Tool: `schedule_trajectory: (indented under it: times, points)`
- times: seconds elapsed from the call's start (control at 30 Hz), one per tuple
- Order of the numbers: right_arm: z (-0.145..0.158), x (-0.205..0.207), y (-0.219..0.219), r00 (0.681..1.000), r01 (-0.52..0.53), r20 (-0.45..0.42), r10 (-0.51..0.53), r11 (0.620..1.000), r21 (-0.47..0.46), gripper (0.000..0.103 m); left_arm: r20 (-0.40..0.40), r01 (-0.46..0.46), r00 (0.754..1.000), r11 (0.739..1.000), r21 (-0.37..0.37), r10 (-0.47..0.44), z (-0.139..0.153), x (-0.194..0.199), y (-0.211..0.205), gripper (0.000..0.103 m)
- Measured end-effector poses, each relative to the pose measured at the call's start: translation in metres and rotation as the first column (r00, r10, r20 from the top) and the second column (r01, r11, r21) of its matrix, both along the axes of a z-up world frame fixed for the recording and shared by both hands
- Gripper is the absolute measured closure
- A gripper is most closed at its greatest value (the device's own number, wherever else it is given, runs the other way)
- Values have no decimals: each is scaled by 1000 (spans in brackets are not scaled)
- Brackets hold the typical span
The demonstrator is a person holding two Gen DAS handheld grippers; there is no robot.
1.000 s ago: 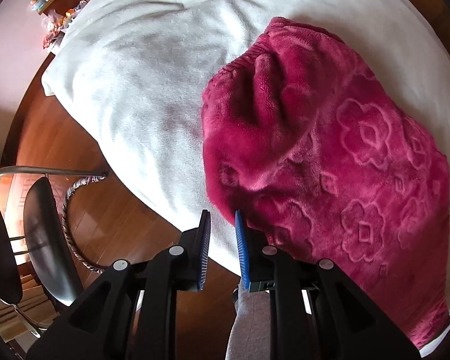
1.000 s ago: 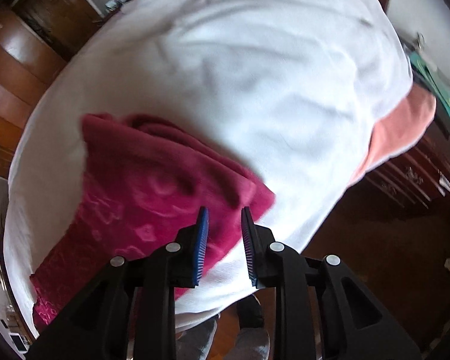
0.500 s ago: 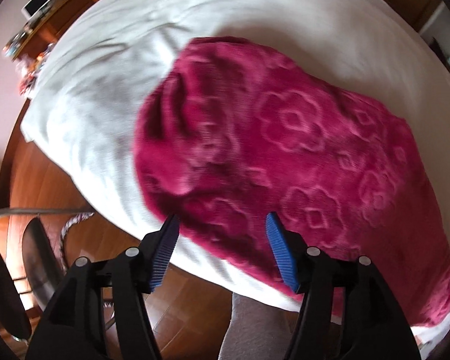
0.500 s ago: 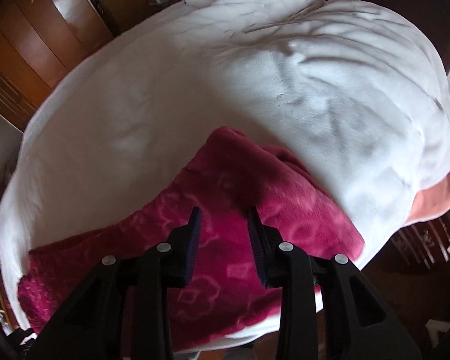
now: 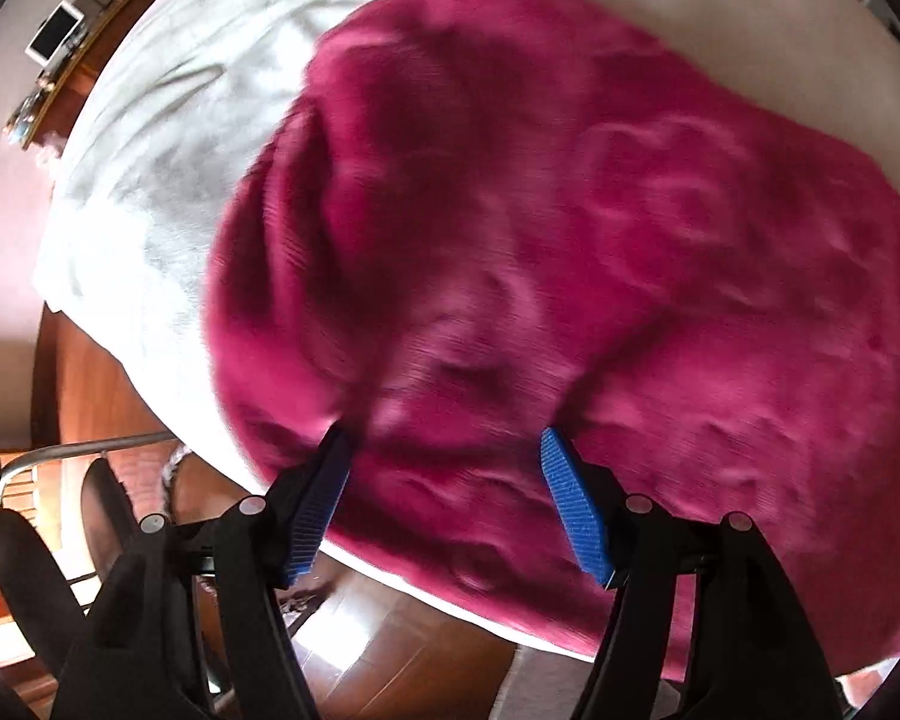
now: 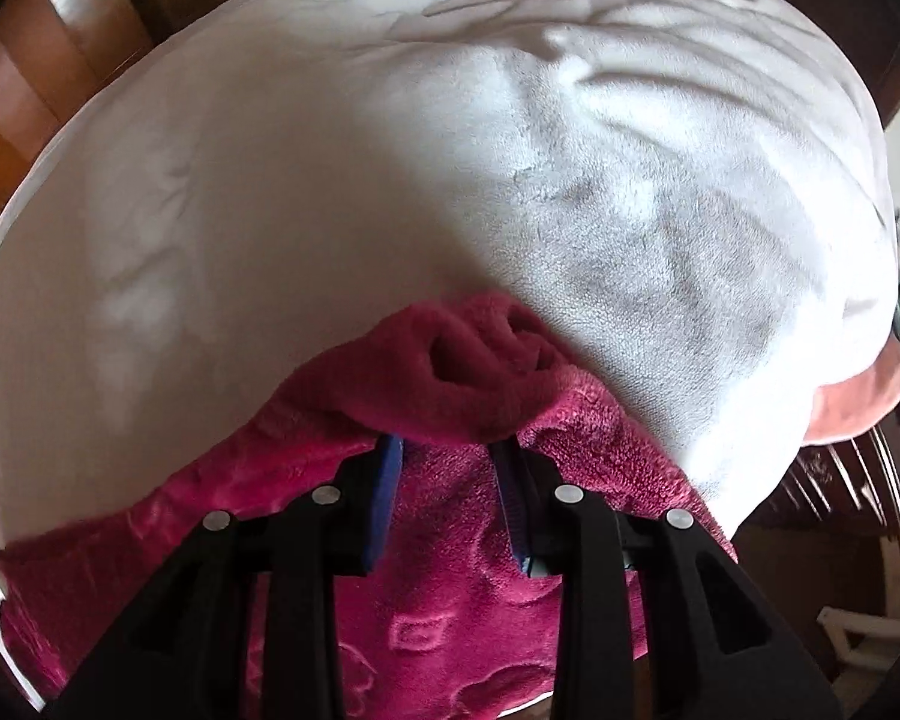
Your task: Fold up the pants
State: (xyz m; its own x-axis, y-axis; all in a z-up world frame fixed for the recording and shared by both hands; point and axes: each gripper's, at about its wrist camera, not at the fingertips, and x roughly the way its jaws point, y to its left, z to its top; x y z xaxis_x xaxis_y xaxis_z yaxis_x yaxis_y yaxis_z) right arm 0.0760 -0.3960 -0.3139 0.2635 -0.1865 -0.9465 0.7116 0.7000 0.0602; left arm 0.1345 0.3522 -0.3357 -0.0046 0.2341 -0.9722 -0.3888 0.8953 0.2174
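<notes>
The pants (image 5: 570,252), magenta fleece, lie on the white-covered bed (image 5: 150,168) near its edge. Left gripper (image 5: 444,450): jaws wide, just opened further, tips at the fabric, nothing clamped. Right gripper (image 6: 450,450): jaws narrow, a bunched fold of the pants covering their tips. Only the left view shows a chair (image 5: 30,570) and shelf (image 5: 72,66); only the right shows a pink pillow (image 6: 858,396).

No readable text, labels or numbers anywhere
</notes>
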Motion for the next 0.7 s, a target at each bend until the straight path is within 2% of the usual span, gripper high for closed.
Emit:
schedule_trajectory:
  times: [0.1,0.2,0.47,0.57,0.7]
  points:
    - [-5,8,1,1000,-2,-19,2,1000,-4,72,-25,-66,998,998,8,66,-11,2,30,34]
    - [-12,21,0,999,12,-32,-12,1000,0,72,-26,-107,994,994,-33,106,-16,5,46,29]
    - [-17,44,7,995,36,-95,-41,998,-51,71,20,-15,1000,997,-79,17,6,29,54,29]
    - [-11,47,16,994,46,-91,-51,997,-65,70,30,34,999,996,-81,-32,13,48,41,29]
    - [3,36,25,998,41,-40,-43,998,-43,70,25,105,994,991,-78,-103,17,76,6,30]
